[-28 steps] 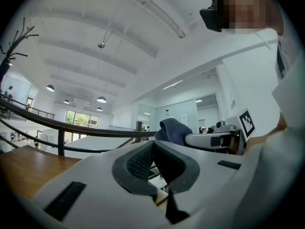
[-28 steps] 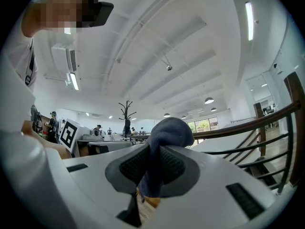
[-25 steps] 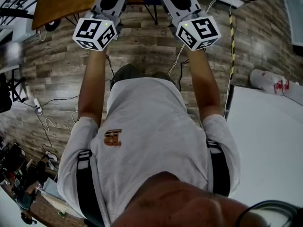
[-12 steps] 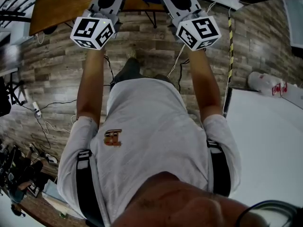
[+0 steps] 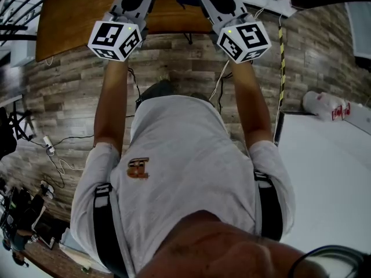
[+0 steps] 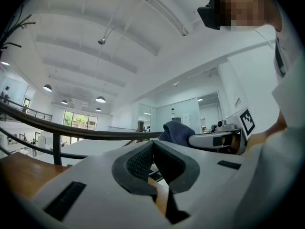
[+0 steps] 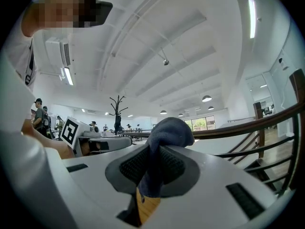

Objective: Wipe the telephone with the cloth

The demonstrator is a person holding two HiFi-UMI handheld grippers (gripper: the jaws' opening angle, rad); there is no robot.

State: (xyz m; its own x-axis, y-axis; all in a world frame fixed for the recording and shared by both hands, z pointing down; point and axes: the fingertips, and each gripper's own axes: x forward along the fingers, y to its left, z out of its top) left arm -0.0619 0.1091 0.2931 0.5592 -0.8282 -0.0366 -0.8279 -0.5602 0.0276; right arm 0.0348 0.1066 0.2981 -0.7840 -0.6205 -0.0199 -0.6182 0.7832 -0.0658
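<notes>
Nearest, in the head view: the person's white T-shirt [image 5: 185, 172], with both bare forearms [image 5: 113, 97] stretched forward over the grey-brown plank floor [image 5: 179, 59]; past them the two grippers sit side by side, tips over the near edge of the brown wooden table [image 5: 75, 4]; left gripper [image 6: 152, 147]: jaws pressed together, nothing between the pads; right gripper [image 7: 151, 156]: jaws clamped on a dark blue cloth [image 7: 169, 128], a wad bunched above the tips and a tail hanging down between the pads; both gripper views tilt up toward ceiling and railing and show nothing lying on the tabletop; telephone: not in any view, so its bearing from the cloth and its long axis cannot be read; judgement: it probably lies farther out on the table, beyond the head view's top edge; the right gripper carries the wiping tool, so that side should lead; the left is free to steady the set; wiping not yet begun.
</notes>
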